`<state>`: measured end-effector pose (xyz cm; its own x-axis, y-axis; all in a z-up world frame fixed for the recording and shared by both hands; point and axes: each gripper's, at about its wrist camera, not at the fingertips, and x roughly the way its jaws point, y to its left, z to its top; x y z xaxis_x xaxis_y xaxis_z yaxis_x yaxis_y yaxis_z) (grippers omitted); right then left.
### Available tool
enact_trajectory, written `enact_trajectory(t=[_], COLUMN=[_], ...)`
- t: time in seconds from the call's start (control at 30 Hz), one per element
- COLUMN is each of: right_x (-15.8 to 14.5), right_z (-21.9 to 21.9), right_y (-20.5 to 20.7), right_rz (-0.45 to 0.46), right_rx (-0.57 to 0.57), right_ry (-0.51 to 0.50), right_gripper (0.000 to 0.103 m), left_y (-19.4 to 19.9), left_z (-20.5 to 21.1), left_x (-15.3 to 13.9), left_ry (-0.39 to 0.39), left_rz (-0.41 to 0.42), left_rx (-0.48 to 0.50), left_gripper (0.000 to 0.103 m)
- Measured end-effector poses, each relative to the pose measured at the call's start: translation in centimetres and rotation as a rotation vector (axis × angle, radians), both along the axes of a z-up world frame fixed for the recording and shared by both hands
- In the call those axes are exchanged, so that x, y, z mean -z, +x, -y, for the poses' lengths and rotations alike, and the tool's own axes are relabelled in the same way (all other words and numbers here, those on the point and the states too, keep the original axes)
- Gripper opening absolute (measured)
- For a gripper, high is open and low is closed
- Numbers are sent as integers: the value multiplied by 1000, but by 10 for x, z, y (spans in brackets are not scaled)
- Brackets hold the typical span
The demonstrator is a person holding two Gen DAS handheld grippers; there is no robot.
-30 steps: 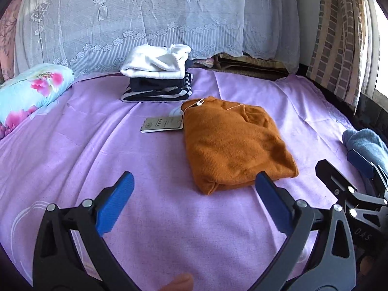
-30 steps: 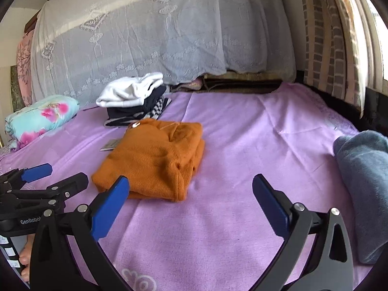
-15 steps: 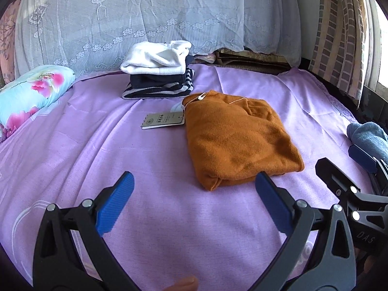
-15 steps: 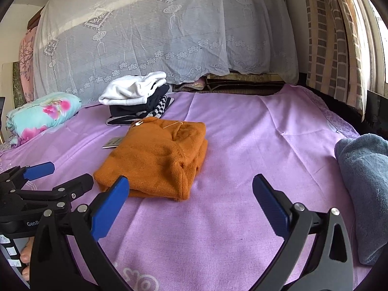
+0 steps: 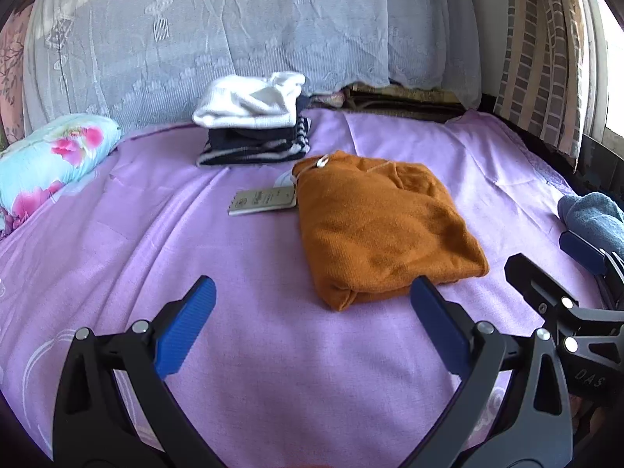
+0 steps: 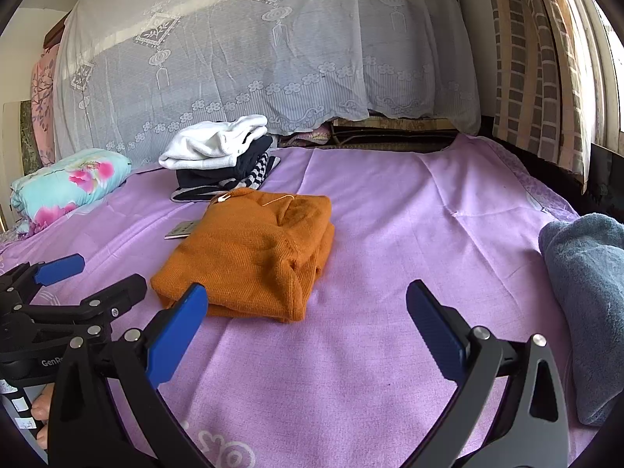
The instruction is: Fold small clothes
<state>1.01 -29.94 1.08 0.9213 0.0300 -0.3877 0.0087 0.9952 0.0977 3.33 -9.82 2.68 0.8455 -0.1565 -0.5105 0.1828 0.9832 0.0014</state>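
Both tongs hang open and empty over the purple bed (image 5: pixel 117 234), the left tongs (image 5: pixel 312 312) now closer to the folded orange sweater (image 5: pixel 382 230) than a second ago, the right tongs (image 6: pixel 308 312) also nearer. The sweater lies at 12 o'clock, just ahead, its tag (image 5: pixel 261 201) at 11. Beyond it sits the folded stack (image 5: pixel 253 132). The sweater looks finished, ready to move there.

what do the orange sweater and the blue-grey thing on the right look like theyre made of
Orange sweater: a fine knit, probably wool or acrylic; matte, with small ribbed stitches and soft, thick folds. Blue-grey item: looks like terry or fleece, perhaps a towel; fuzzy, napped surface and rounded, bulky edges. The fibre itself cannot be told from the look.
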Motion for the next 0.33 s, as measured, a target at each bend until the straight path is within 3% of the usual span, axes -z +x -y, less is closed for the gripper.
enact_trajectory(t=[0.33], right_x=[0], right_z=[1], right_y=[1], right_rz=[-5], right_rx=[2], right_ry=[4], right_gripper=[102], left_y=[0], left_z=[-1], left_x=[-1], left_ry=[1], left_rz=[1], left_rx=[4], left_gripper=[101])
